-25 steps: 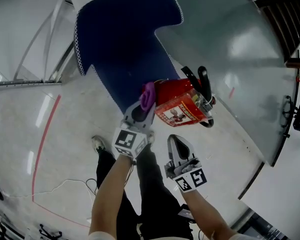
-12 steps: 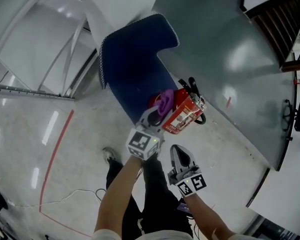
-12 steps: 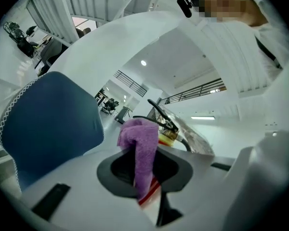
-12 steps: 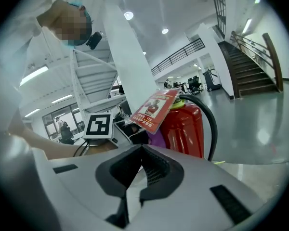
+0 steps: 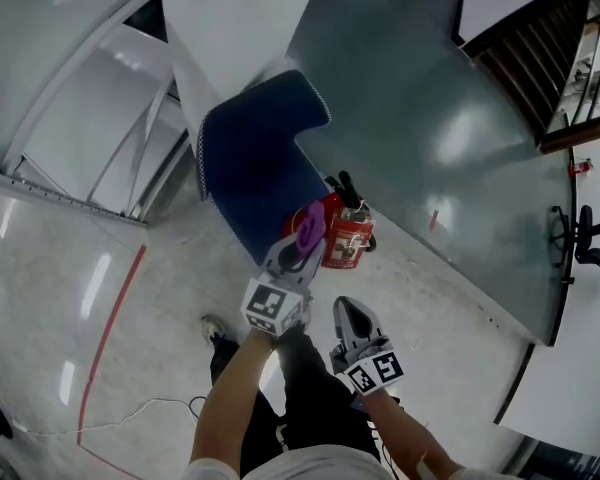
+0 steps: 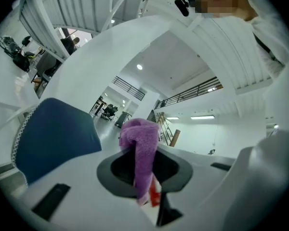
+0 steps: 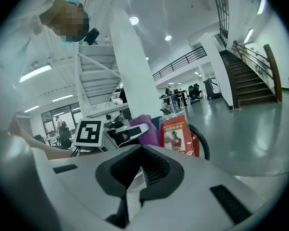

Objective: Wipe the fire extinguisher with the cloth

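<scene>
A red fire extinguisher [image 5: 346,232] with a black handle and hose stands on the floor beside a blue mat [image 5: 258,168]. My left gripper [image 5: 302,234] is shut on a purple cloth [image 5: 308,230], and the cloth lies against the extinguisher's left side. In the left gripper view the purple cloth [image 6: 140,146] hangs between the jaws and a sliver of the red extinguisher [image 6: 154,195] shows below it. My right gripper [image 5: 348,316] hangs nearer the person, apart from the extinguisher, jaws closed with nothing in them. The right gripper view shows the extinguisher [image 7: 180,134] and the left gripper [image 7: 131,132] ahead.
A large grey-green sloped panel [image 5: 450,118] runs behind the extinguisher. White stair framing [image 5: 110,118] stands at the left. A red line [image 5: 110,318] marks the pale floor. The person's legs and a shoe [image 5: 216,330] are below the grippers. An office chair [image 5: 580,238] is at the right.
The view has tilted and pulled back, so the extinguisher sits smaller and higher. The left gripper with the cloth has stayed against the extinguisher's left side; the right gripper has barely moved.
</scene>
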